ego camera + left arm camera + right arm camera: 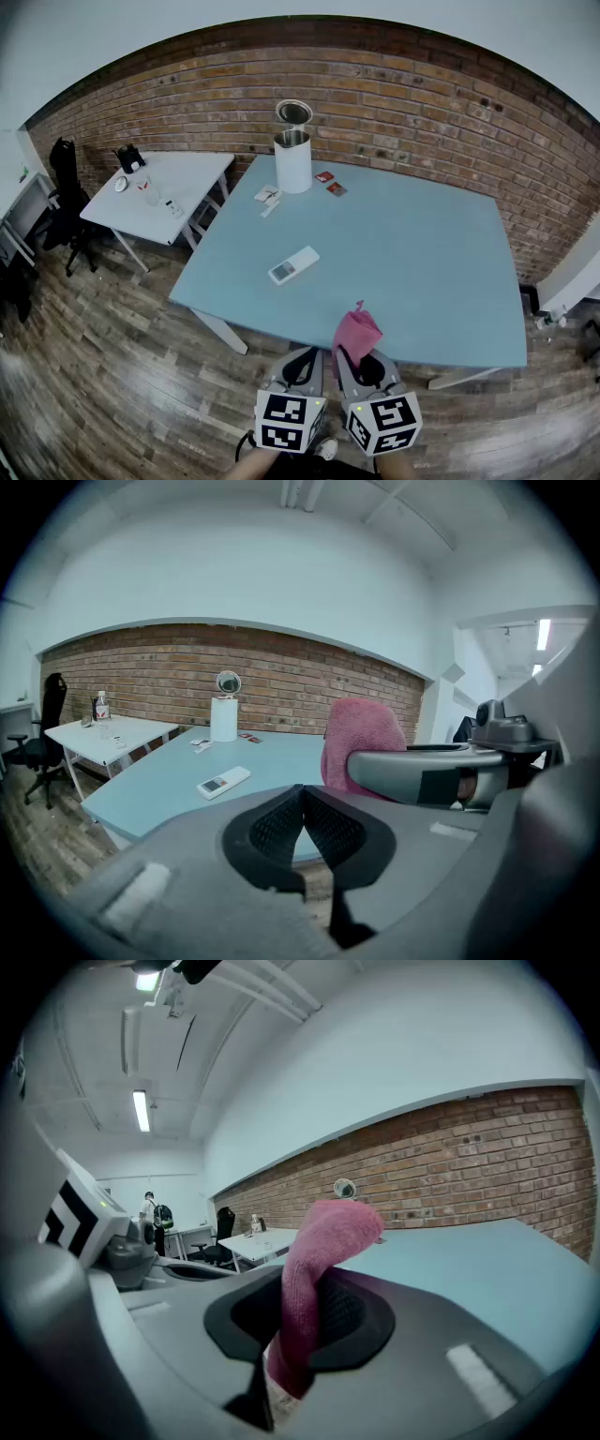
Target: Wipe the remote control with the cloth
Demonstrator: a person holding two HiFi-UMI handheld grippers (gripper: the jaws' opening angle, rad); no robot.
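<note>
At the near edge of the blue table (441, 281), head view, I hold my left gripper (302, 358) and right gripper (356, 364) side by side. The white remote control (293, 265) lies mid-table, well apart. Left gripper view: jaws pressed together. Right gripper view: jaws pinch the pink cloth (323, 1241), whose top seems to flop forward.

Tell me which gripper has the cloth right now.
The right gripper: its jaws are shut on the pink cloth, which sticks up between them. The left gripper beside it is shut too, but on nothing.
</note>
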